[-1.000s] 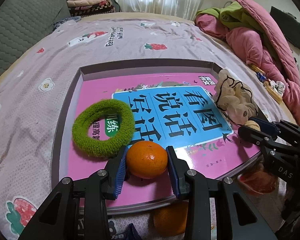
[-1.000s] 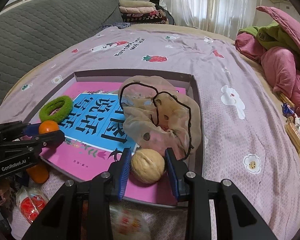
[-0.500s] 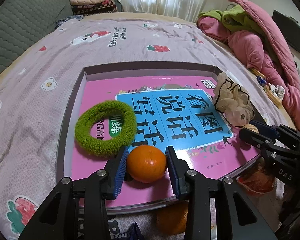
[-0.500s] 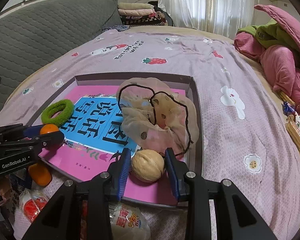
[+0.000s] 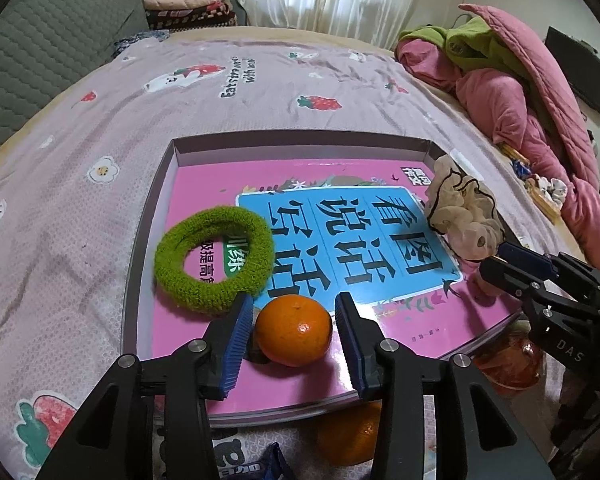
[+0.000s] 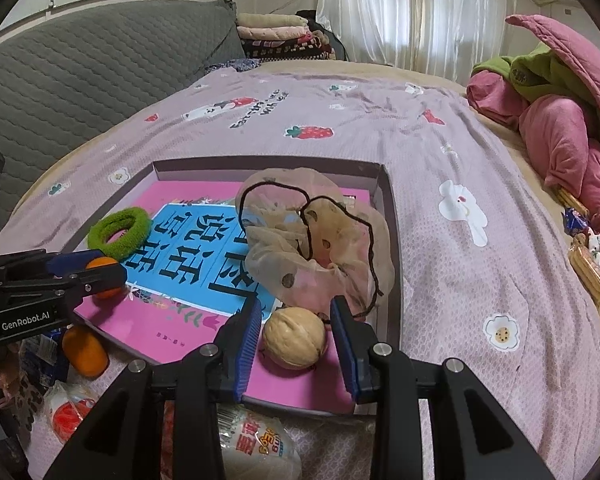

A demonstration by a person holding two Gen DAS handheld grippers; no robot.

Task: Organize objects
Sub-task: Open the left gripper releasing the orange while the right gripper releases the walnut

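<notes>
A shallow grey box [image 5: 300, 138] lies on the bed with a pink and blue book [image 5: 340, 232] inside. On the book's near edge sits an orange [image 5: 294, 332] between the jaws of my left gripper [image 5: 293, 308]. Those jaws are opening, with a thin gap on each side of the fruit. A green fuzzy hair ring [image 5: 214, 258] lies just left of it. In the right wrist view a walnut [image 6: 294, 338] rests on the book's corner between the jaws of my right gripper [image 6: 296, 308]. They too are opening, pads just off the shell. A beige gauzy scrunchie [image 6: 320, 240] lies behind the walnut.
A second orange [image 5: 348, 436] sits below the box's near edge, beside snack packets [image 6: 256, 448] and a red packet [image 6: 68, 412]. Pink and green bedding [image 5: 520, 92] is piled at the right. More small items [image 6: 588, 264] lie at the bed's right edge.
Both pairs of jaws have widened slightly, so the pads have come off the orange and the walnut. Neither hand has shifted noticeably.
</notes>
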